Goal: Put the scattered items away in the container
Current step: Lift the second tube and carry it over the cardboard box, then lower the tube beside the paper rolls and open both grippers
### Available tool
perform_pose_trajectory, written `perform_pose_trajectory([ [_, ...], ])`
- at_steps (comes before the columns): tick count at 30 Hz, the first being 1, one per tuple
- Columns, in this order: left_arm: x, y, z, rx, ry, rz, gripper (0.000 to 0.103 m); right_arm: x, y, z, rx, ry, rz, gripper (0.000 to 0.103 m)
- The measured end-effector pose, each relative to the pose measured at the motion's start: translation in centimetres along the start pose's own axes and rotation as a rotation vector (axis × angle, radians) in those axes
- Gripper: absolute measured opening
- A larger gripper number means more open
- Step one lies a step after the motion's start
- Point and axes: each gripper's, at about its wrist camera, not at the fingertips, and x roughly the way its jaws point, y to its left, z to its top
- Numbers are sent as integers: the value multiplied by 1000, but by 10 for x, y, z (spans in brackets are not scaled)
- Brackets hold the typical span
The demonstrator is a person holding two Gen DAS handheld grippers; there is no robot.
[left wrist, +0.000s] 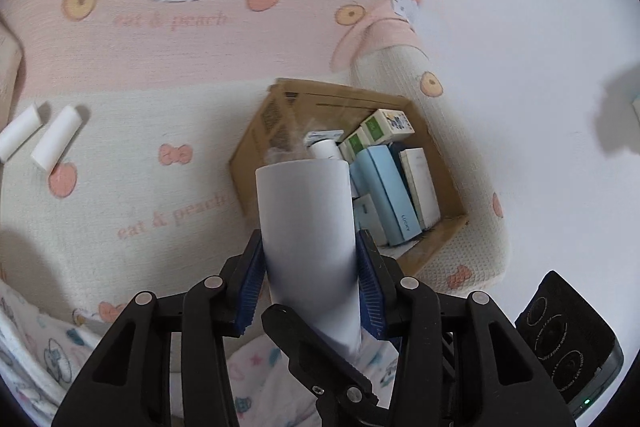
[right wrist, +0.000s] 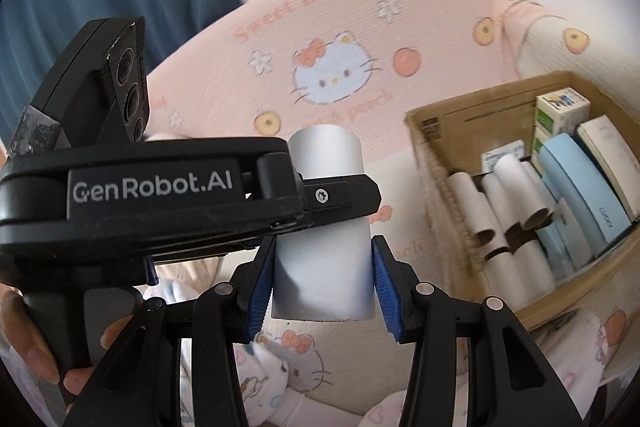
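My left gripper is shut on a white paper tube and holds it above the near left edge of the open cardboard box. My right gripper is shut on another white tube, held left of the cardboard box. The left gripper's black body crosses in front of the right one. The box holds several white tubes and small cartons. Two more white tubes lie on the bed at the far left.
The box sits on a cream and pink Hello Kitty blanket. A white wall is to the right. A black camera device is at the lower right. A patterned cloth lies below the grippers.
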Motion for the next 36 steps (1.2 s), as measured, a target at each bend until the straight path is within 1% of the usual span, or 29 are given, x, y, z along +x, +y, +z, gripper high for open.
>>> perform_pose_trajectory([
  [5,20,-33,10,70,22,15,48,-10,-29,9,41,-39,-21,44],
  [10,40,-60,25,146,36,31,50,-17,-55,22,52,-64,-45,44],
  [12,51,-68,33,164,47,16,51,-16,-67,29,48,-59,-49,44],
  [18,86,-86,54,160,106,-43,52,-13,-99,52,-23,-33,-112,44],
  [22,101,-99,59,172,116,-48,52,-13,-121,59,-22,-23,-131,44],
  [27,115,-108,66,179,116,-43,54,-13,-141,68,-8,-7,-129,44],
  [30,123,-106,72,165,139,-56,54,-8,-149,73,-1,15,-123,44],
  [33,133,-98,77,141,171,-79,55,0,-154,80,-11,56,-118,44],
  [36,143,-87,81,110,206,-85,55,13,-158,82,-15,107,-110,44],
])
